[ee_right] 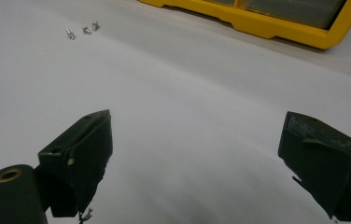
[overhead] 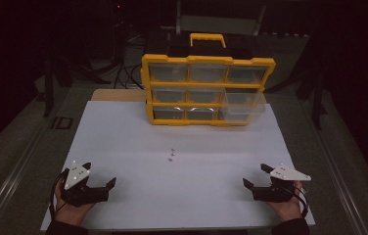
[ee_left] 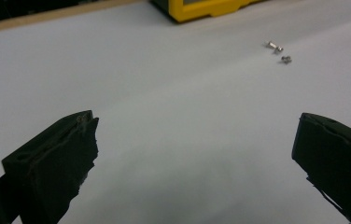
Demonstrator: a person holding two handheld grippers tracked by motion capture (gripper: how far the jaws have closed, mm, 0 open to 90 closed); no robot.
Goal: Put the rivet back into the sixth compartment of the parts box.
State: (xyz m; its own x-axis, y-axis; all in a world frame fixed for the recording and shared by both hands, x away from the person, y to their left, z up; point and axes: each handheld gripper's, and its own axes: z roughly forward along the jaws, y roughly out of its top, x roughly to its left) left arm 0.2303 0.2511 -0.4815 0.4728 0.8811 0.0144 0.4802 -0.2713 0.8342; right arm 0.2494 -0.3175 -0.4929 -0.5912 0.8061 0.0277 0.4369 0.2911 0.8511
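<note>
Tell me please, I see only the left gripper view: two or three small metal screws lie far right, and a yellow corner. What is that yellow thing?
Observer: A yellow organizer with clear drawers, standing upright at the far side of the white board.
Operator: Are all drawers closed?
Observer: No, the lower right drawer sticks out toward you.
Operator: Where is the other gripper?
Observer: The right gripper rests near the board's near right corner, jaws open and empty.
Operator: How many screws exactly?
Observer: The right gripper view shows three screws.

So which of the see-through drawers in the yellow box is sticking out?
The bottom right drawer of the yellow box: it is pulled forward past the frame, while the other drawers sit flush inside.
</note>
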